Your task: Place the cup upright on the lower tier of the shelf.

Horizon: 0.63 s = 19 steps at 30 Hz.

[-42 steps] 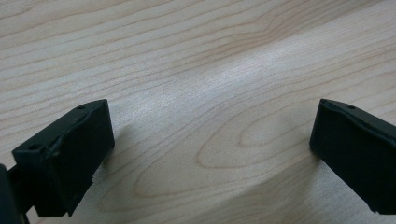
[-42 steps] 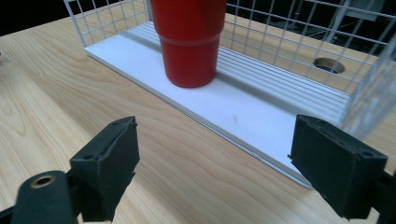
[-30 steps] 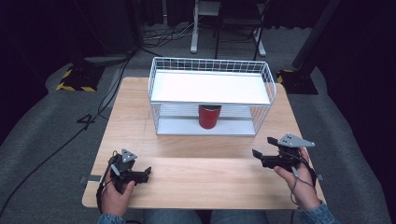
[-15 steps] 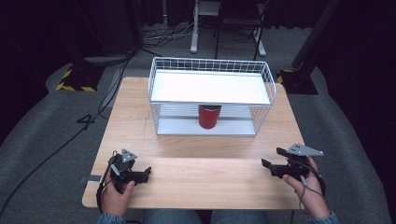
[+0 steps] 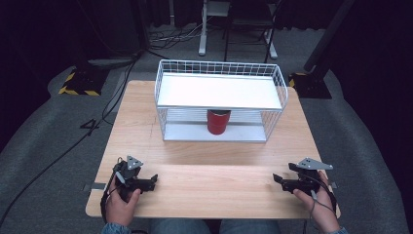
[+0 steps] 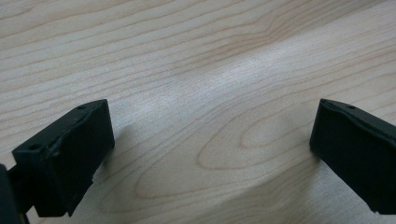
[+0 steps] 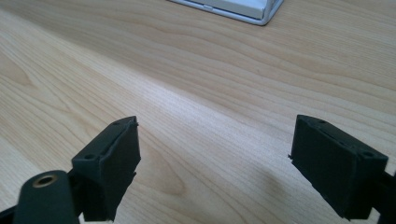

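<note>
A red cup [image 5: 218, 122] stands under the white shelf of a wire rack [image 5: 220, 90] at the back of the wooden table [image 5: 209, 156]. My left gripper [image 5: 153, 181] rests low at the front left of the table, held by a hand. In the left gripper view its jaws [image 6: 210, 140] stand apart over bare wood with nothing between them. My right gripper [image 5: 283, 172] sits low at the front right, far from the cup. The right gripper view shows its jaws [image 7: 215, 154] apart and empty, pointing across the table.
The rack's white base corner [image 7: 243, 7] shows far ahead in the right gripper view. Bare wood lies between the two grippers and in front of the rack. Cables [image 5: 73, 146] and stand legs [image 5: 234, 46] lie on the grey floor beyond the table.
My right hand has sunk toward the table and drifted to the near right edge. The left hand, the cup and the rack have kept still.
</note>
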{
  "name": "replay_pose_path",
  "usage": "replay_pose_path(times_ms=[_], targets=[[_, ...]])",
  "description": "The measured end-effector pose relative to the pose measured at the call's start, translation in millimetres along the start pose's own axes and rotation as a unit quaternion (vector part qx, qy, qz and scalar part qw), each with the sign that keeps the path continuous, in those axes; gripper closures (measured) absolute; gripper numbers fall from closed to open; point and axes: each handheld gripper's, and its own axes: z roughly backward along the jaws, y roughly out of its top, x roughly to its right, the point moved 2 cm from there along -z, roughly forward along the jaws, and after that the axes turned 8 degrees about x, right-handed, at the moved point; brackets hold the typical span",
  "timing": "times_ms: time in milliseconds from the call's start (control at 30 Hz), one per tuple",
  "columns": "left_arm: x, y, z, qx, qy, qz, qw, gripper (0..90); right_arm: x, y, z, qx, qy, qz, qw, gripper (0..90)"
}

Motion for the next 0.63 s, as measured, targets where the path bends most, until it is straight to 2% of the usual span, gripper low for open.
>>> replay_pose_path(times_ms=[100, 233, 333, 433, 500, 633], targets=[[0.0, 0.0, 0.0, 0.0, 0.0, 0.0, 1.0, 0.1, -0.3, -3.0, -1.9, 0.003, -0.002, 0.007, 1.0, 16.1], [0.0, 0.0, 0.0, 0.0, 0.0, 0.0, 1.0, 0.1, -3.2, -9.9, -5.9, -0.01, 0.005, 0.018, 0.9998, 16.1], [0.0, 0.0, 0.0, 0.0, 0.0, 0.0, 1.0, 0.1, -4.4, -13.1, -7.8, -0.028, 0.007, 0.045, 0.9985, 15.1], [0.0, 0.0, 0.0, 0.0, 0.0, 0.0, 1.0, 0.1, -4.5, -13.3, -7.8, -0.028, 0.009, 0.046, 0.9985, 14.9], [0.0, -0.1, 0.0, 0.0, 0.0, 0.0, 1.0, 0.1, -6.7, -14.7, -6.6, -0.03, 0.024, 0.054, 0.9978, 12.6], [0.0, -0.1, 0.0, 0.0, 0.0, 0.0, 1.0, 0.1, -6.8, -14.7, -6.7, -0.029, 0.023, 0.055, 0.9978, 12.5]])
